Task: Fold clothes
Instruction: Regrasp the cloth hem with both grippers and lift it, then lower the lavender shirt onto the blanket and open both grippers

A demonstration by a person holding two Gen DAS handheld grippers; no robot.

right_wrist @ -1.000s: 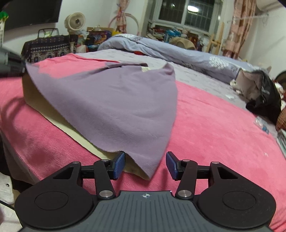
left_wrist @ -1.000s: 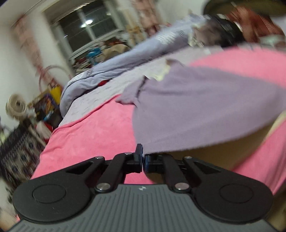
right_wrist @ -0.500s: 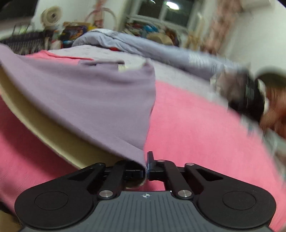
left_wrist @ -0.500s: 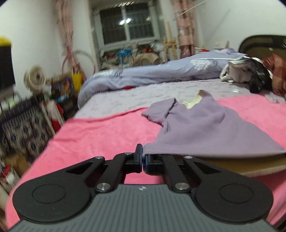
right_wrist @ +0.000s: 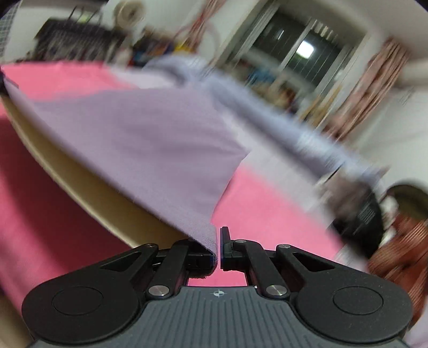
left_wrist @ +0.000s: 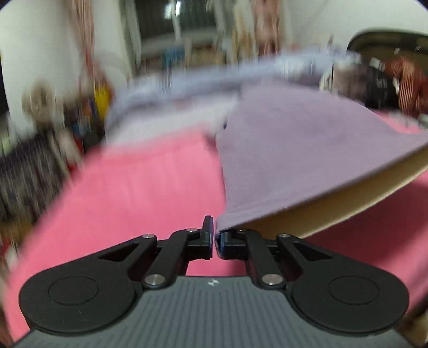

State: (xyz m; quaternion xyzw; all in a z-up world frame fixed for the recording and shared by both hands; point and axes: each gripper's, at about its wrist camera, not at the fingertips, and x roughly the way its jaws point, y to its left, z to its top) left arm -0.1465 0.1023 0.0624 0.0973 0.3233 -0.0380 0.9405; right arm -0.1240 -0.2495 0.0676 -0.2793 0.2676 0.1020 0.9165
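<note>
Purple garment [left_wrist: 294,150] stretched between both grippers above the pink bed [left_wrist: 149,187].
The left gripper [left_wrist: 215,241] and the right gripper [right_wrist: 217,249] each pinch a near corner; its hem runs straight between them, body trailing forward.

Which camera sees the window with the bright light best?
The right wrist view: the window sits at upper right with its dark panes and the bright light showing, though blurred. In the left wrist view the window is a smeared dark patch at the top.

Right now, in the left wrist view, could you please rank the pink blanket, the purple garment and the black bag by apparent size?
1. pink blanket
2. purple garment, nearly as large, enlarged by nearness
3. black bag, far off
</note>
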